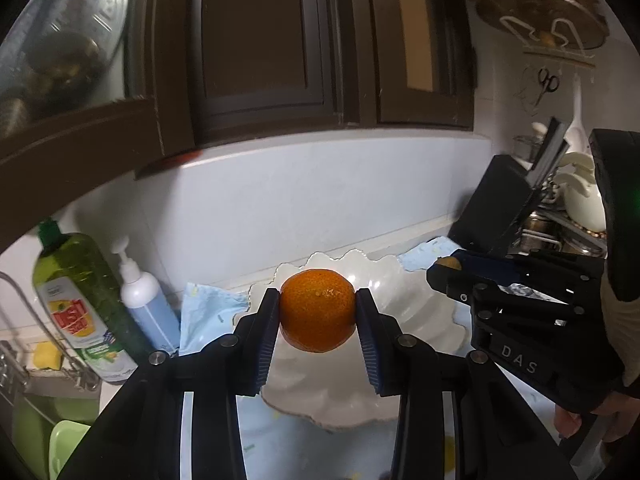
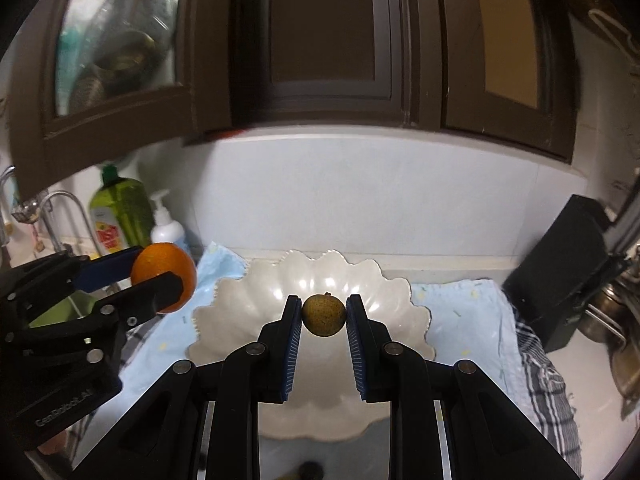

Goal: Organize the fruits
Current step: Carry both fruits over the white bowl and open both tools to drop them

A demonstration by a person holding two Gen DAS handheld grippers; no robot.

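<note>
My left gripper (image 1: 317, 310) is shut on an orange (image 1: 317, 310) and holds it above the white scalloped bowl (image 1: 404, 304). My right gripper (image 2: 323, 316) is shut on a small brown-green fruit (image 2: 323, 316) and holds it over the same bowl (image 2: 248, 300). In the left wrist view the right gripper (image 1: 448, 270) shows at the right with the small fruit (image 1: 450, 263) at its tip. In the right wrist view the left gripper (image 2: 160, 270) shows at the left with the orange (image 2: 166, 266). The bowl looks empty where it shows.
The bowl stands on a light blue cloth (image 2: 468, 320) on the counter, with a checked towel (image 2: 548, 384) to the right. A green detergent bottle (image 1: 80, 300) and a pump bottle (image 1: 146, 300) stand left by the sink. A black knife block (image 2: 560, 264) and pots stand right. Dark cabinets (image 2: 320, 40) hang above.
</note>
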